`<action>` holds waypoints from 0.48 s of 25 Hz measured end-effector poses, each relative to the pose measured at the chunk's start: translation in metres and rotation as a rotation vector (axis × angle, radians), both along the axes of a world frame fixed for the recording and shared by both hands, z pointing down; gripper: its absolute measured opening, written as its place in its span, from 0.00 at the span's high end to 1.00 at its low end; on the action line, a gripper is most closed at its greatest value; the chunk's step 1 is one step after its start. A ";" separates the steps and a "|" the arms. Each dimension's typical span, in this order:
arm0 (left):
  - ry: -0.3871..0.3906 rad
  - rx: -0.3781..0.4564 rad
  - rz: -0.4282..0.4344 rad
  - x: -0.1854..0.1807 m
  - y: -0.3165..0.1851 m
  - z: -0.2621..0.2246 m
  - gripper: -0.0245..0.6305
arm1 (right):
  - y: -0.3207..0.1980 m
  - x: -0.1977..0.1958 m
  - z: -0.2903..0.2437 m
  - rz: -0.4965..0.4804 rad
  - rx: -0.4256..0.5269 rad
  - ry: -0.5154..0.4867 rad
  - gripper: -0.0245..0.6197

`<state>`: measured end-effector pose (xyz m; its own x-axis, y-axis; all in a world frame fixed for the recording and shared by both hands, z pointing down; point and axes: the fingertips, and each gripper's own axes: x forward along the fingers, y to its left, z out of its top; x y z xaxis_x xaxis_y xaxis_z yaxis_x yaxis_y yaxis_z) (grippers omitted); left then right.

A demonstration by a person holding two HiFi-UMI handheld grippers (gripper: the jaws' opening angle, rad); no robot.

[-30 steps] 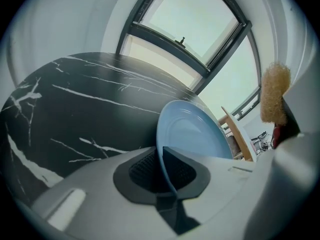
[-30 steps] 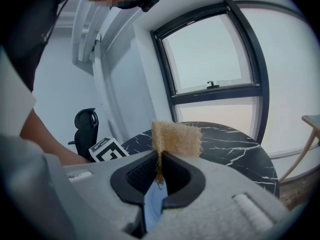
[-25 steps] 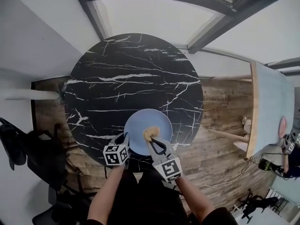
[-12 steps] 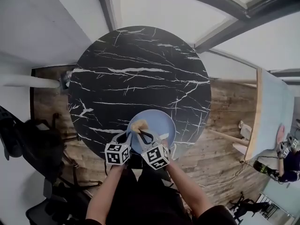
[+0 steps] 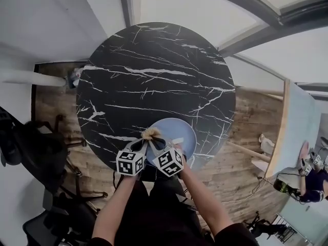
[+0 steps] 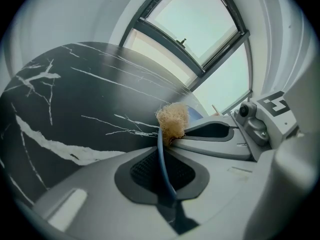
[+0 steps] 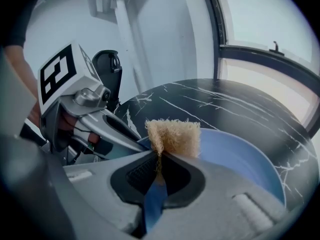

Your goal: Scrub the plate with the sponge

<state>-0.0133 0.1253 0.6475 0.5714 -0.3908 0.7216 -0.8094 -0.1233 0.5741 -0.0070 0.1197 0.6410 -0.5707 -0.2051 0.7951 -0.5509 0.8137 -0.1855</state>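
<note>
Blue plate [image 7: 235,154] in closing left tongs [image 6: 161,149], right tongs [image 7: 156,159] pinching sponge [image 7: 175,136], seemingly touching

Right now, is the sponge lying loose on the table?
No, the sponge is clamped between the jaws of the right gripper, by the blue plate.

- No words, numbers or brand names are showing legibly anywhere in these views.
- The left marker cube [image 5: 129,163] and the right marker cube [image 5: 169,161] are displaying only black-and-white square code patterns, not lettering.
</note>
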 end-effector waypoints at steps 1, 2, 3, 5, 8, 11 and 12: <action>0.003 -0.002 0.000 0.000 0.000 0.000 0.93 | 0.000 0.000 0.001 -0.001 -0.006 0.001 0.93; 0.006 -0.004 0.002 0.000 0.001 0.000 0.93 | 0.000 0.000 0.001 -0.002 -0.010 0.002 0.93; 0.007 -0.004 0.004 0.001 0.001 0.001 0.93 | -0.001 0.000 0.001 -0.002 -0.013 0.003 0.93; 0.005 -0.002 0.011 -0.001 0.000 0.001 0.93 | -0.003 -0.002 0.002 -0.006 -0.009 0.004 0.93; 0.003 0.000 0.005 -0.001 0.000 0.000 0.93 | -0.004 -0.002 0.003 -0.018 0.007 0.012 0.93; 0.008 0.001 -0.003 0.000 0.000 0.000 0.93 | -0.008 0.000 0.003 -0.016 0.026 0.027 0.93; 0.009 0.000 -0.004 0.000 0.000 0.000 0.93 | -0.011 0.001 0.003 -0.010 0.033 0.032 0.93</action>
